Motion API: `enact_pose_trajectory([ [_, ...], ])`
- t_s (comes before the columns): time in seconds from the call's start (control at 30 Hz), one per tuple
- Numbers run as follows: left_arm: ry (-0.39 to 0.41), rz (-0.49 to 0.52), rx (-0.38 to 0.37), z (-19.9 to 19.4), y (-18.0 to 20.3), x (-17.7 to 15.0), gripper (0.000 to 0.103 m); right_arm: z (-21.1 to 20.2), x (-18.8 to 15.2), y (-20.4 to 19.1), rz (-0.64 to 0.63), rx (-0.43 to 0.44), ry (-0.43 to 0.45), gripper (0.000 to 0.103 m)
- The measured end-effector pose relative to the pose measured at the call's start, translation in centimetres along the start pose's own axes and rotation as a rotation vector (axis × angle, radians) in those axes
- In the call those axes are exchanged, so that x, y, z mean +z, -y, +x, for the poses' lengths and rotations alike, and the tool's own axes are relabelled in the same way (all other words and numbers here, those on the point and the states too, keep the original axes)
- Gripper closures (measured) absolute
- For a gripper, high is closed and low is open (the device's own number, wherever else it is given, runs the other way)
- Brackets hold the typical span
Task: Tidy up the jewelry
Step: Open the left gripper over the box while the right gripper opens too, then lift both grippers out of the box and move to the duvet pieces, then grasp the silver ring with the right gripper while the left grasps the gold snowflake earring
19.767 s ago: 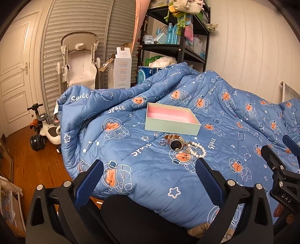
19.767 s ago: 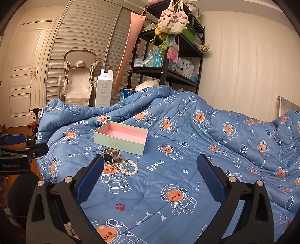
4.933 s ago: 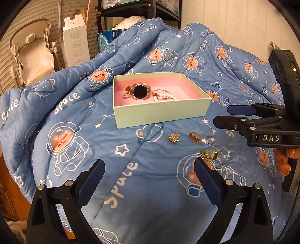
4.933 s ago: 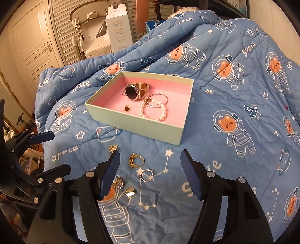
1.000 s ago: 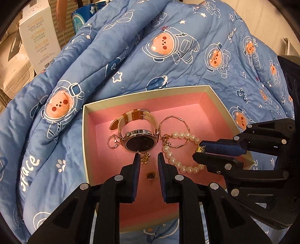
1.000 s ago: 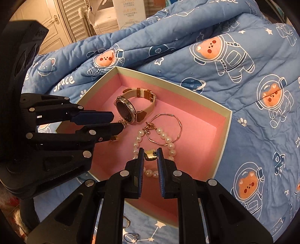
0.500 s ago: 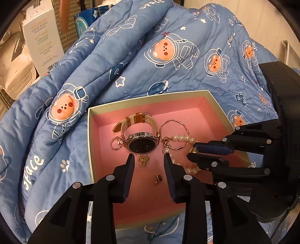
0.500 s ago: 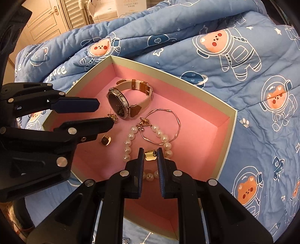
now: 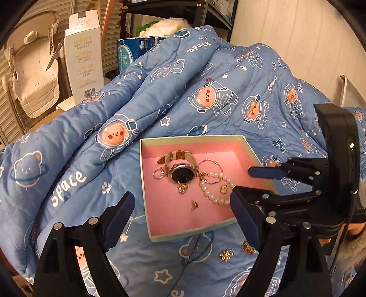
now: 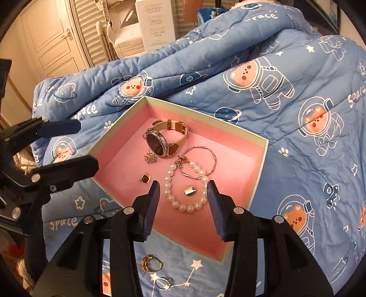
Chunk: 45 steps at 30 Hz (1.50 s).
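A pale green box with a pink inside (image 9: 146,182) (image 10: 258,173) lies on the blue quilt. In it are a watch (image 10: 160,142), a pearl bracelet (image 10: 183,205), a thin bangle (image 10: 211,157), a flower charm (image 10: 150,158) and two gold studs (image 10: 145,178) (image 10: 189,190). My left gripper (image 9: 180,214) is open and empty over the box's near edge. My right gripper (image 10: 183,196) is open and empty above the pearl bracelet. Loose on the quilt are a gold ring (image 10: 151,265), a silver ring (image 10: 163,283) and gold charms (image 9: 226,254) (image 9: 248,247).
The blue astronaut-bear quilt (image 9: 205,91) is bunched into high folds behind the box. A tall white carton (image 9: 83,52), a baby seat (image 9: 32,75) and a black shelf (image 9: 183,13) stand beyond the bed. A door (image 10: 52,38) is at the left.
Both grippers have opened and pulled back from the box. The right one let go its gold stud, which now lies inside the pearl bracelet. The left one's stud lies on the pink floor.
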<state>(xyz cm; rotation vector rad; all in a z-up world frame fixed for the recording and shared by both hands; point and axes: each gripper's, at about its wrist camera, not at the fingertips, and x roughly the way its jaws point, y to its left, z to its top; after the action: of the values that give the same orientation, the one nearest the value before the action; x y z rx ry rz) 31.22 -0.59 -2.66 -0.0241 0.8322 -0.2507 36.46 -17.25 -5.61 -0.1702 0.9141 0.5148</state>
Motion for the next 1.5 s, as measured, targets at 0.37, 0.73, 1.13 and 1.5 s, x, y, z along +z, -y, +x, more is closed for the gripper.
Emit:
enact_pose_trajectory([
  [0.37, 0.014, -0.025, 0.008, -2.9, 0.3, -8.5, 0.015, -4.3, -6.5, -0.9, 0.045, -0.015, 0.06, 0.049],
  [0.73, 0.014, -0.01, 0.007, -3.5, 3.4, -13.1, 0.012, -3.1, -12.1, -2.5, 0.058, -0.045, 0.017, 0.049],
  [1.13, 0.018, -0.004, 0.029, -3.1, 4.1, -14.0, 0.014, -0.9, -12.4, -2.6, 0.051, -0.051, -0.004, 0.067],
  [1.5, -0.008, 0.01, 0.024, -1.2, 4.1, -13.3, 0.035, -0.3, -12.2, -2.5, 0.074, -0.04, 0.0, 0.082],
])
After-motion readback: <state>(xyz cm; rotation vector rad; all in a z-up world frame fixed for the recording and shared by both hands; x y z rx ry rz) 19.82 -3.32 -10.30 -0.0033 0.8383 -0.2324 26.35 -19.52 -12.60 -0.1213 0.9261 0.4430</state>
